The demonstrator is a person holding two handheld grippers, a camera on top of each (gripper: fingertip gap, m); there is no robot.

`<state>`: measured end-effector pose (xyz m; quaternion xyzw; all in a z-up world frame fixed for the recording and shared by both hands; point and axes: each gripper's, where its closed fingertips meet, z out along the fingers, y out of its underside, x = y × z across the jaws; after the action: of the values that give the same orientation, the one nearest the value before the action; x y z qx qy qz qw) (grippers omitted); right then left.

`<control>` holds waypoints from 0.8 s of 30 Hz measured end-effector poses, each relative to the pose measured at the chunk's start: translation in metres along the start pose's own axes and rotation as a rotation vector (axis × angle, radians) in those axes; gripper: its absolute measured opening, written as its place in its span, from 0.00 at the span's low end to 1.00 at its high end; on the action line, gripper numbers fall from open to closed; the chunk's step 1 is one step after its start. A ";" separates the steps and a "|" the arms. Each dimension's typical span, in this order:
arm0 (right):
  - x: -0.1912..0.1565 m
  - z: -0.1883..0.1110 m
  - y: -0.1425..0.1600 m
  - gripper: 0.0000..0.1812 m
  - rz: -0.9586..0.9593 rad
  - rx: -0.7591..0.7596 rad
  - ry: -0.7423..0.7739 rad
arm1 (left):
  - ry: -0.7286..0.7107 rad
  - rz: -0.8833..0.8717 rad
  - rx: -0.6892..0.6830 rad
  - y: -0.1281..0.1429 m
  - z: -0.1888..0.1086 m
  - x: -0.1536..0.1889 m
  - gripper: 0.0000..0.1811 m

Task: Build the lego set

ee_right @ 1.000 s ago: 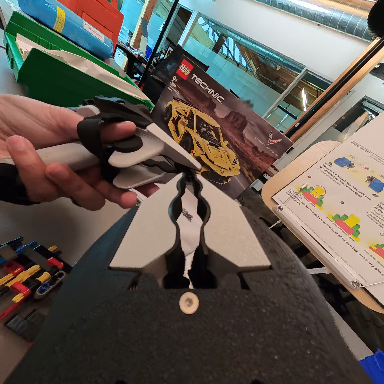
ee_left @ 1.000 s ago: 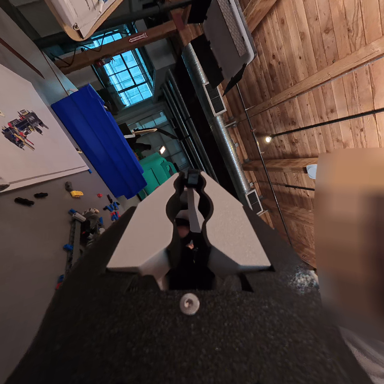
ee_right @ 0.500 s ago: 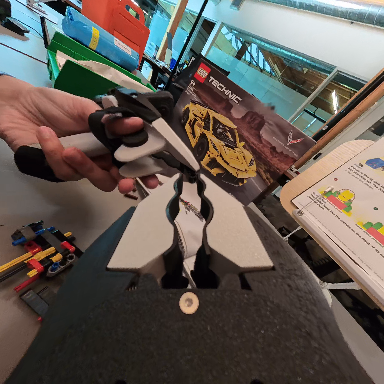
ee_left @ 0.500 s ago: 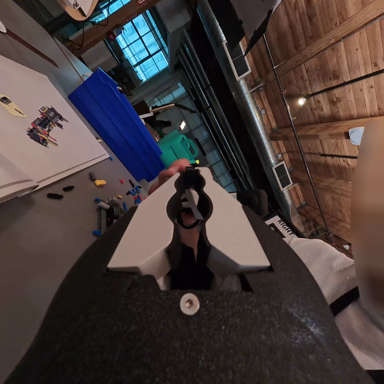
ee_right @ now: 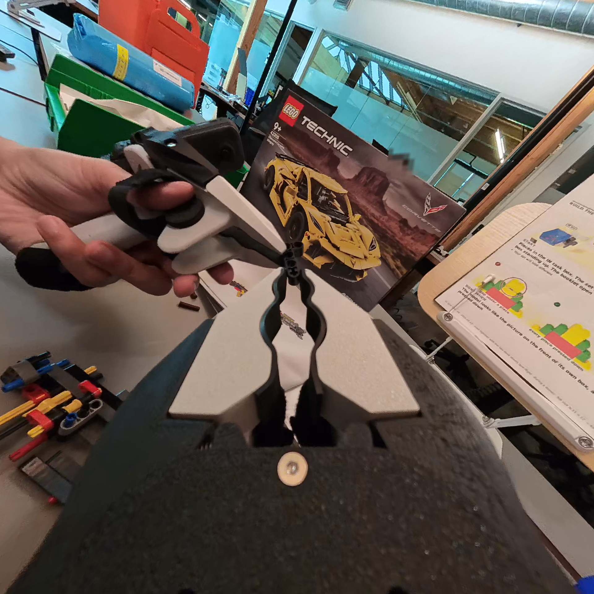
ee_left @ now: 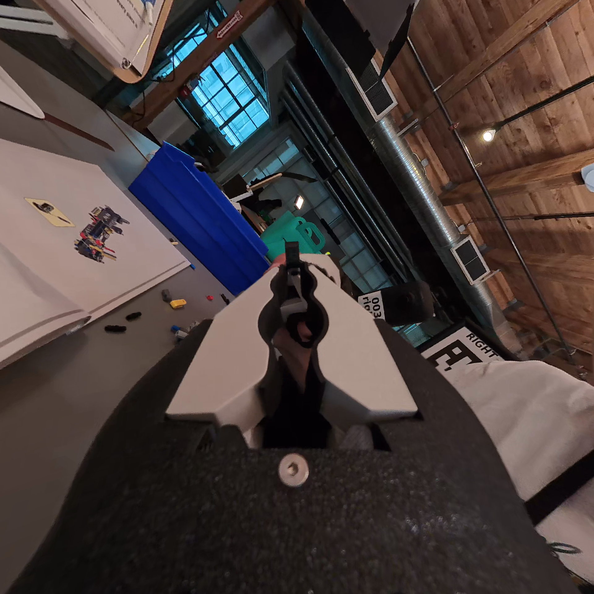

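Handover mid-air: left gripper (ee_right: 283,254) clamps small black beam (ee_right: 294,262); right gripper (ee_right: 293,278) tips pinch its lower end. Next: steady transfer.

Daylight through the windows (ee_left: 229,106) keeps the right view bright; the left is dimmer, one ceiling spotlight (ee_left: 487,136) glaring, edges bowed and smeared.

Both tongs (ee_right: 291,273) have pale grey fingers (ee_right: 231,356), wavy black pads, a speckled black body and a silver screw (ee_right: 292,468).
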<state>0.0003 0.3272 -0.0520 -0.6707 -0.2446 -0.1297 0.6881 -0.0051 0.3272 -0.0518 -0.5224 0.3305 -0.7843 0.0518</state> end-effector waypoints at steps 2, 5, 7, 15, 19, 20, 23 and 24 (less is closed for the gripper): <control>-0.002 0.001 0.001 0.04 0.013 -0.009 -0.004 | -0.011 0.020 0.017 -0.002 -0.001 -0.001 0.03; -0.006 0.003 0.000 0.04 0.010 -0.011 -0.012 | -0.016 0.034 0.025 -0.003 -0.001 0.000 0.06; -0.008 0.004 -0.001 0.04 0.023 -0.010 -0.011 | -0.019 0.044 0.031 -0.003 -0.001 0.000 0.06; -0.036 0.010 0.003 0.02 0.103 -0.042 -0.152 | -0.104 0.198 -0.003 -0.005 -0.002 -0.003 0.03; -0.029 -0.003 -0.011 0.03 0.274 0.052 -0.264 | -0.111 0.301 -0.052 -0.004 -0.004 0.004 0.04; -0.021 -0.004 -0.011 0.05 0.355 0.064 -0.273 | -0.105 0.325 -0.057 -0.004 -0.004 0.007 0.03; -0.005 -0.006 -0.013 0.10 0.609 0.102 -0.323 | -0.053 0.397 -0.084 0.002 -0.002 0.019 0.04; -0.006 -0.008 -0.019 0.10 0.701 0.134 -0.375 | -0.021 0.400 -0.090 0.005 -0.001 0.025 0.04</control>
<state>-0.0129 0.3173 -0.0382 -0.6794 -0.1303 0.2537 0.6761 -0.0188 0.3132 -0.0350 -0.4564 0.4618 -0.7373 0.1865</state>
